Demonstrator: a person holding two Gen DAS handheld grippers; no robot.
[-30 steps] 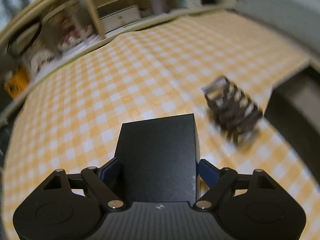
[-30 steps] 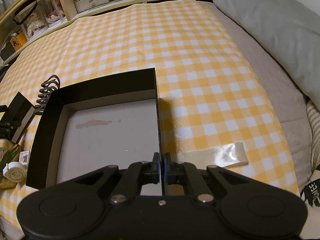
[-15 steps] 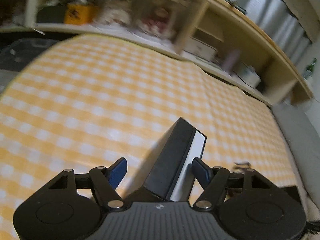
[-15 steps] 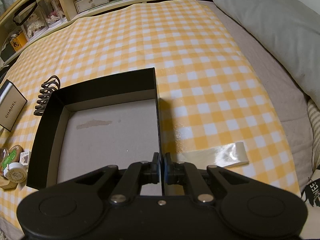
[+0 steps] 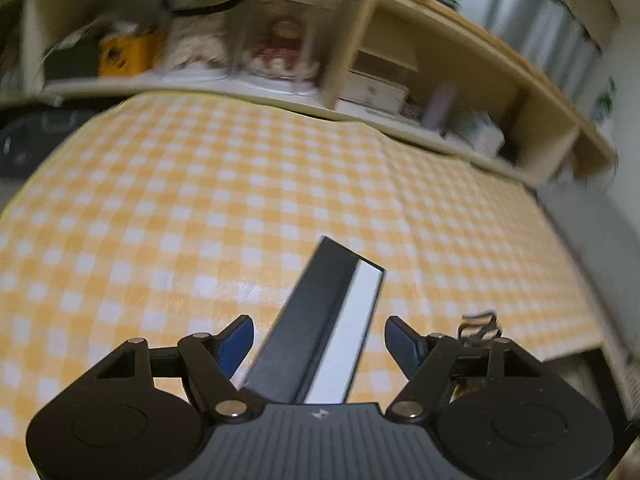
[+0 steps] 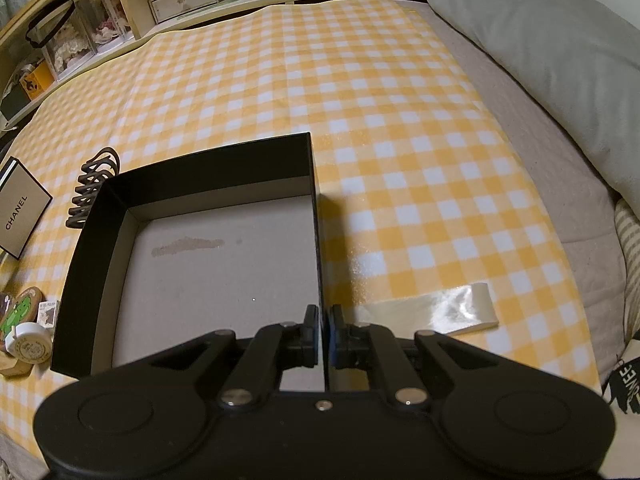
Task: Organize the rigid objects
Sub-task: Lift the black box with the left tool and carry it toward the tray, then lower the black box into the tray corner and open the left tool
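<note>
My right gripper (image 6: 323, 330) is shut on the right wall of an open black box (image 6: 108, 204) with a grey floor, which sits on the yellow checked cloth. My left gripper (image 5: 319, 338) stands open around a black and white Chanel box (image 5: 320, 320) that lies tilted between the blue fingers; neither finger touches it. The same Chanel box (image 6: 20, 208) lies at the far left in the right wrist view. A black hair claw clip (image 6: 90, 188) lies just left of the black box and shows behind my left gripper's right finger (image 5: 480, 326).
Small items, a green-patterned disc (image 6: 18, 312) and a white round jar (image 6: 30, 344), lie at the black box's near left corner. A shiny strip (image 6: 436, 312) lies right of my right gripper. A grey pillow (image 6: 560, 60) is at the right. Shelves (image 5: 360, 80) stand behind the cloth.
My left gripper has opened and let go of the Chanel box, which now lies on the cloth left of the black box. The left view has swung toward the shelves. The right gripper has not moved.
</note>
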